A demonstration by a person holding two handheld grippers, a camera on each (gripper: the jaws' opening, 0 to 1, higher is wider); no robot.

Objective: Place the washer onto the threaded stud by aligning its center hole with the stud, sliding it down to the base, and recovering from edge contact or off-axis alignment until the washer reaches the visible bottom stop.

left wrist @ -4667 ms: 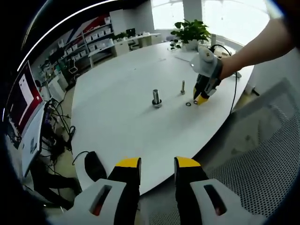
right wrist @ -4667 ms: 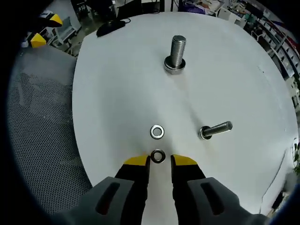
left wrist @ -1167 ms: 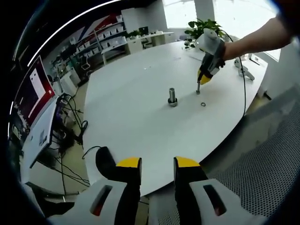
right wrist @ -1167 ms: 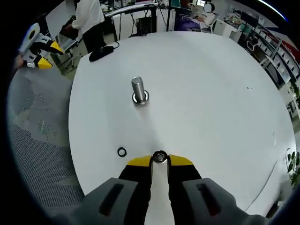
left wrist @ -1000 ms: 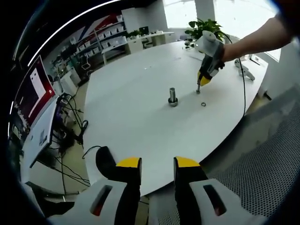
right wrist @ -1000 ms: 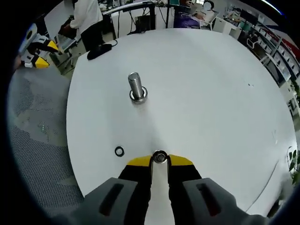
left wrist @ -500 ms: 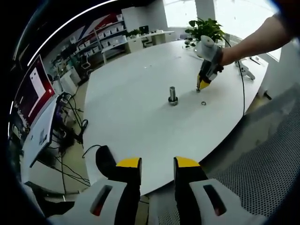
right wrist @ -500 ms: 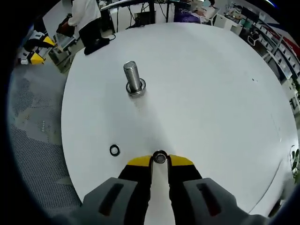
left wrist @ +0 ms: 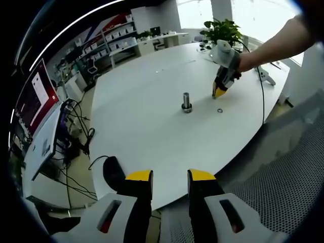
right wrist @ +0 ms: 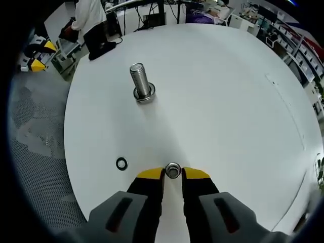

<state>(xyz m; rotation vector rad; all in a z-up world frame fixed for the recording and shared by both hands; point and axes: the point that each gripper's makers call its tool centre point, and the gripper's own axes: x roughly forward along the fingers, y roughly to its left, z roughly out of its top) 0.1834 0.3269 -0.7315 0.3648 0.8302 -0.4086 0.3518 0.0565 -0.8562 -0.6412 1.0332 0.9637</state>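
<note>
Right gripper view | right tool (right wrist: 172, 173) grips, seemingly, washer (right wrist: 172, 170) | stud (right wrist: 140, 83) unmarked

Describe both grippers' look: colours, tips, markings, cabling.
The left gripper and the right gripper match: light grey bodies, black jaws with yellow tips, and a dark slot with a red mark on each jaw housing. In the left gripper view, a black cable trails from the right gripper. The person's forearm is bare.

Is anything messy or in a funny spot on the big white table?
Nothing looks broken or spilled. One small dark ring washer lies loose on the white round table, apart from the upright threaded steel stud. The right gripper is shut on a small round metal piece.
</note>
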